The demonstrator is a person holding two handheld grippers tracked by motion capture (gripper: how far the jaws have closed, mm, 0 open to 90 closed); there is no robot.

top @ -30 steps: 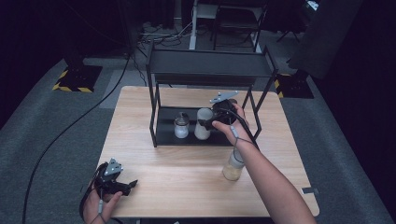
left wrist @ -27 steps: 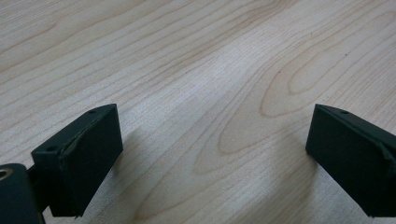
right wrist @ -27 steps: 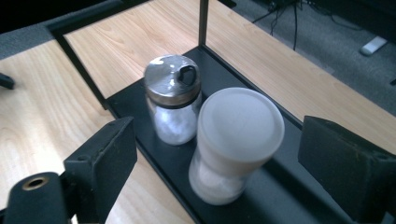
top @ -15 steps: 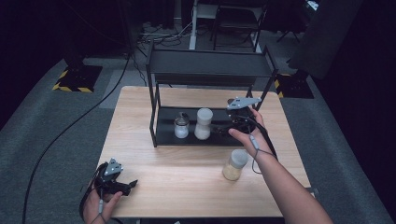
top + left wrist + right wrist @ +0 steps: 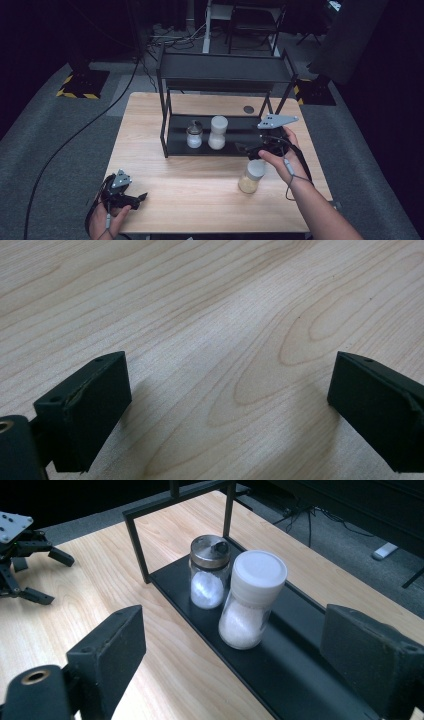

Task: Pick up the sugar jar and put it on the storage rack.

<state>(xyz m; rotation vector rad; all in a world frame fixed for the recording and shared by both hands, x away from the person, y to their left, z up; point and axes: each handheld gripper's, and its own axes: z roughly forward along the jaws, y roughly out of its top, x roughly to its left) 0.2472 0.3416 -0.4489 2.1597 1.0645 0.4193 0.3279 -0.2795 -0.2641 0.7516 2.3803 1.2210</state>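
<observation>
The person's forearm hides the table's [image 5: 150, 150] near right corner. The yellow-filled jar's [image 5: 250, 177] contents are too small to identify.

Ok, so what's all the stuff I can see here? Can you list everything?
Light wooden table: one, pale wood, in the middle of a grey carpet.
Black metal two-level rack: one, black, at the back of the table.
Glass shaker with a metal lid: one, clear with white powder, on the rack's lower shelf, left.
Clear jar with a white lid: one, white grains inside, on the lower shelf, right of the shaker.
Jar of yellowish grains with a white lid: one, on the table in front of the rack.
Left gripper: one, black, open, at the table's near left corner.
Right gripper: one, black, open, near the rack's right end.
</observation>
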